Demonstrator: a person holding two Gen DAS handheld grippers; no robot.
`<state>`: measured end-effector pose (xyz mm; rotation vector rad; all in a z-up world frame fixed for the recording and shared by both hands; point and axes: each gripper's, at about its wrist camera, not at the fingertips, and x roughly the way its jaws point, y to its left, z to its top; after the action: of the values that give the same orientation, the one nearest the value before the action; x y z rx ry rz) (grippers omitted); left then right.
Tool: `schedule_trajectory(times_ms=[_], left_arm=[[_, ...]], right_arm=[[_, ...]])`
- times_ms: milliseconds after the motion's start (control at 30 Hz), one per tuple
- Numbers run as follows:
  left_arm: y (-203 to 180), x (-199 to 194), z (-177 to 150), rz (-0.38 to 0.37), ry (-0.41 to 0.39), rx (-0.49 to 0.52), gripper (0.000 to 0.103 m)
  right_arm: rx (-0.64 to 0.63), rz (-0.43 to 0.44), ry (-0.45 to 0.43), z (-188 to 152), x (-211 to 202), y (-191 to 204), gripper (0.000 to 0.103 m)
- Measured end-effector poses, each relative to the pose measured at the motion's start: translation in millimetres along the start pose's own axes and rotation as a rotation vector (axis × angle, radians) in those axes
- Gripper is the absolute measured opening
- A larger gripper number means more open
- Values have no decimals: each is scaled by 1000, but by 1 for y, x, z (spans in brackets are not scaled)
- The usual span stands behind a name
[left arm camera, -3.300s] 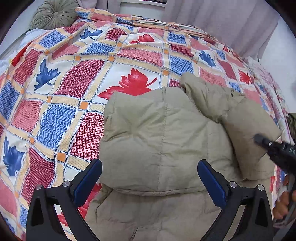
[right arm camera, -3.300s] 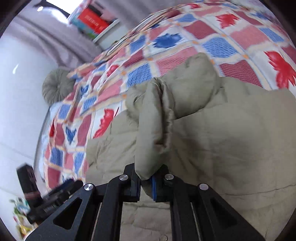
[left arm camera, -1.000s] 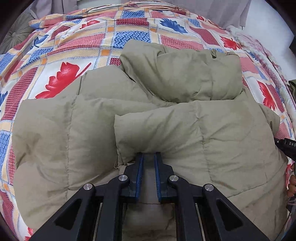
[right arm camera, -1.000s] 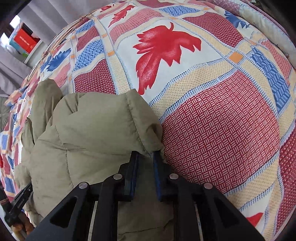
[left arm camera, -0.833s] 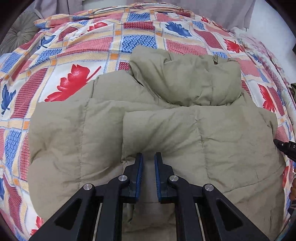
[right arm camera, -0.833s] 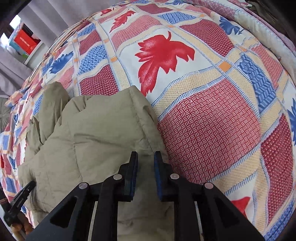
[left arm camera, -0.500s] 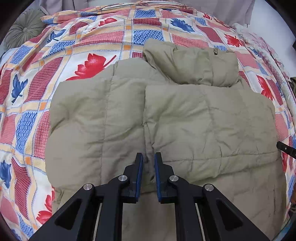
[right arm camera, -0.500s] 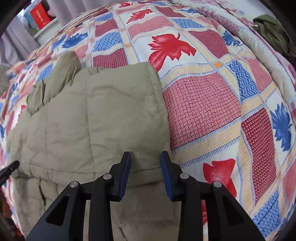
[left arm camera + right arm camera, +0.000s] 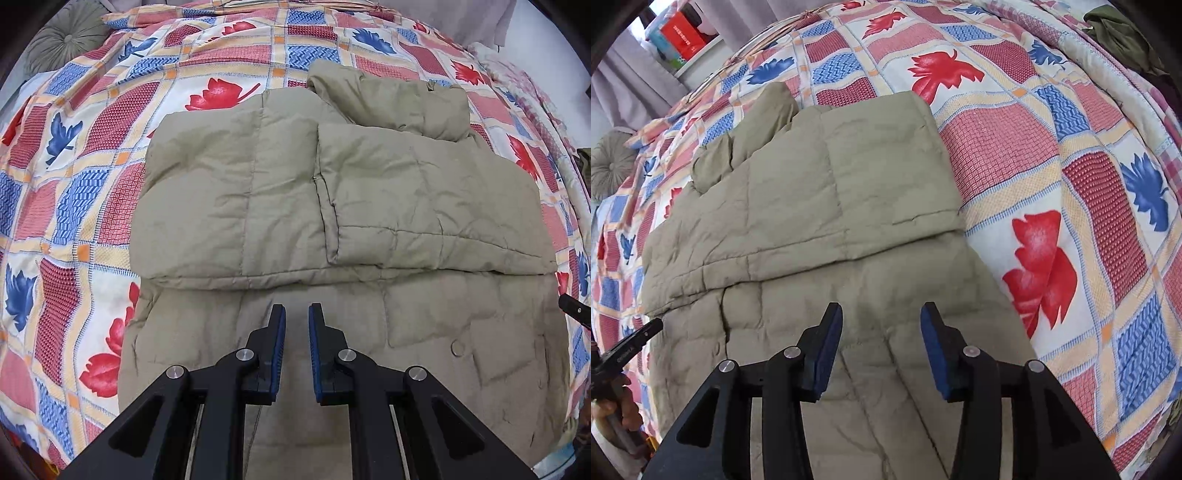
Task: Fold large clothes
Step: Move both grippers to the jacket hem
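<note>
A khaki puffer jacket [image 9: 332,206] lies flat on the patterned bedspread [image 9: 74,206], collar at the far end. Both sleeves are folded across its chest, the right one [image 9: 424,206] lying partly over the left one [image 9: 229,206]. My left gripper [image 9: 297,308] hovers over the jacket's lower body, just short of the sleeves' near edge; its jaws are almost together with nothing between them. In the right wrist view the jacket [image 9: 820,192] fills the middle and my right gripper [image 9: 881,314] stands open above its lower part, holding nothing.
A round grey-green cushion [image 9: 62,35] sits at the head of the bed. A shelf with a red box [image 9: 683,31] stands behind grey curtains. A dark green garment [image 9: 1123,33] lies at the bed's far right edge. A hand [image 9: 617,410] holds the left gripper's handle.
Both grippers drew back from the sleeves after laying them across the chest. The right gripper let go of its sleeve and opened wide. The left gripper's jaws stayed close together.
</note>
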<state>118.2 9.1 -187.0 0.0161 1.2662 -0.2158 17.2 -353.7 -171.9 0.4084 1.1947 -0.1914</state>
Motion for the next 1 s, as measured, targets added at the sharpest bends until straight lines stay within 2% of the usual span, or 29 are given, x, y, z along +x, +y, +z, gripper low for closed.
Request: schedule_trajectory(times_ms=[333, 400, 433, 467, 500, 533, 733, 767, 800, 833, 867, 1000], left_arm=[[16, -24, -25, -9, 27, -38, 14], [20, -29, -31, -4, 31, -47, 15], [22, -31, -34, -1, 39, -51, 47], [25, -33, -38, 10, 47, -63, 103], [27, -39, -41, 37, 26, -79, 100], [28, -42, -44, 45, 14, -76, 102], [31, -53, -57, 61, 33, -58, 102], [33, -54, -59, 58, 41, -56, 102], [35, -56, -61, 56, 51, -61, 102], [37, -57, -63, 52, 64, -64, 102], [39, -56, -65, 38, 82, -58, 102], [37, -67, -83, 72, 97, -37, 102]], right_arm=[[47, 40, 52, -27, -13, 8, 52], [48, 46, 60, -33, -18, 12, 57], [49, 50, 61, -35, -20, 13, 58], [50, 56, 64, -37, -23, 16, 58], [49, 59, 67, -39, -25, 17, 58], [49, 63, 72, -41, -28, 19, 58], [76, 107, 104, -59, -39, 24, 65], [79, 124, 106, -62, -42, 25, 72], [81, 142, 107, -65, -44, 26, 83], [88, 169, 105, -68, -47, 27, 86], [96, 186, 103, -71, -49, 27, 86], [168, 265, 128, -83, -54, 20, 87]])
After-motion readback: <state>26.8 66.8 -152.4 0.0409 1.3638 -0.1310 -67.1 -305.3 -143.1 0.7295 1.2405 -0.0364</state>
